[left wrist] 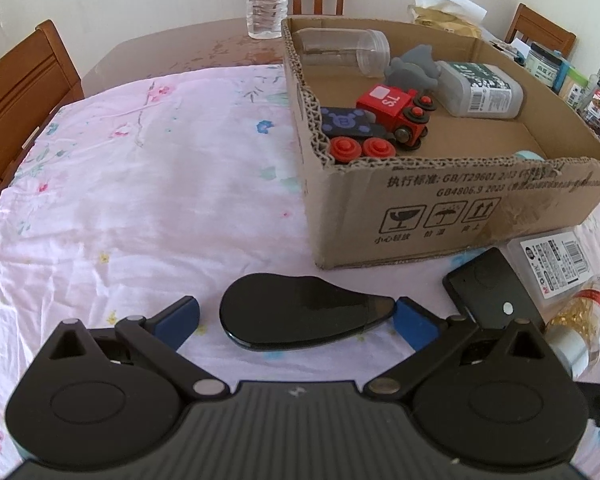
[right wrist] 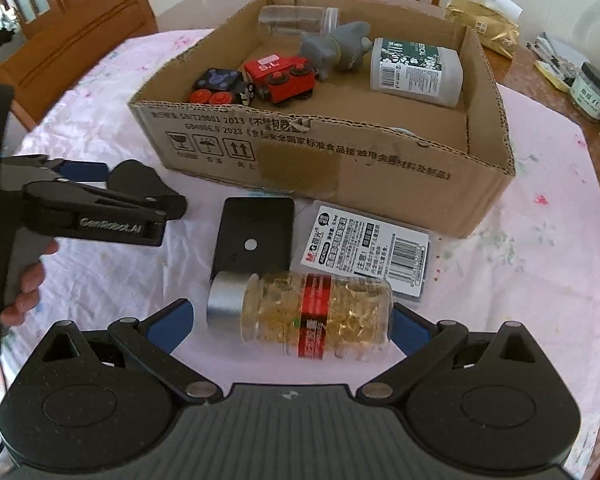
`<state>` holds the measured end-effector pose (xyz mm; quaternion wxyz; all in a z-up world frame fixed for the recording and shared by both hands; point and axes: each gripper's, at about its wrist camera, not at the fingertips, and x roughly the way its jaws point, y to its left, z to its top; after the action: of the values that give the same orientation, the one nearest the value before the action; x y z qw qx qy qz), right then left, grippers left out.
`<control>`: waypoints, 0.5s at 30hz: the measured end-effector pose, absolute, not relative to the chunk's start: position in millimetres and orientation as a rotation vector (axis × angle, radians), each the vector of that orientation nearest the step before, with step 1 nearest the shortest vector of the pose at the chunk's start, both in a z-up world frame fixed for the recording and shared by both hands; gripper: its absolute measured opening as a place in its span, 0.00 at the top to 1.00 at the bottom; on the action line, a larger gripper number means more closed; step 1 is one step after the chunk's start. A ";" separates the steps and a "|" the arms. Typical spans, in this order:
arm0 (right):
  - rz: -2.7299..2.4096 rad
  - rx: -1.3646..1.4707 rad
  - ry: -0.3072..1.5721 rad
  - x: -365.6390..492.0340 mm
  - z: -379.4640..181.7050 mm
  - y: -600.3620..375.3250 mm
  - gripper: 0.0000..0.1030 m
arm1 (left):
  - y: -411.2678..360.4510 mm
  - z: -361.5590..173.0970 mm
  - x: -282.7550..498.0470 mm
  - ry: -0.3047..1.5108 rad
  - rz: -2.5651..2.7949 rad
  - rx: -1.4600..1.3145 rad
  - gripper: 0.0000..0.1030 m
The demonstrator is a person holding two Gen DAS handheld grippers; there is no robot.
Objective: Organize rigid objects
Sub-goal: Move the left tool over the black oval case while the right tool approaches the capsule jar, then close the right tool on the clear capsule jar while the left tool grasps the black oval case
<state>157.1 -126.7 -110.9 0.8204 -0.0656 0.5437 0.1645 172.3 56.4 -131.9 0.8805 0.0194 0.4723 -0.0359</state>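
Observation:
My left gripper is open over the pink cloth, and a glossy black teardrop-shaped case lies between its blue pads. The right pad is at the case's narrow tip; the left pad stands clear. My right gripper is open around a lying bottle of golden capsules with a silver cap, and a gap shows at the cap side. The cardboard box holds a red toy train, a black toy car, a grey elephant, a clear jar and a white bottle.
A flat black device and a labelled pack lie in front of the box. The left gripper and a hand show at the right wrist view's left. A water bottle, wooden chairs and clutter ring the table.

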 end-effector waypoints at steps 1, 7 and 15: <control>0.333 -0.149 1.161 158.2 -112.6 -123.6 0.00 | 56.4 -131.9 172.3 0.985 -0.076 0.041 0.00; 0.236 -0.168 1.173 160.3 -118.5 -122.2 0.00 | 58.0 -131.9 171.1 0.984 -0.091 0.048 0.00; 0.178 -0.193 1.209 152.6 -130.6 -145.3 0.00 | 56.7 -131.0 170.5 0.991 -0.076 0.043 0.00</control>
<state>152.6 -145.3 -130.6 0.8147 -0.0902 0.5667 0.0834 170.5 56.7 -131.0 0.8789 0.0205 0.4752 -0.0364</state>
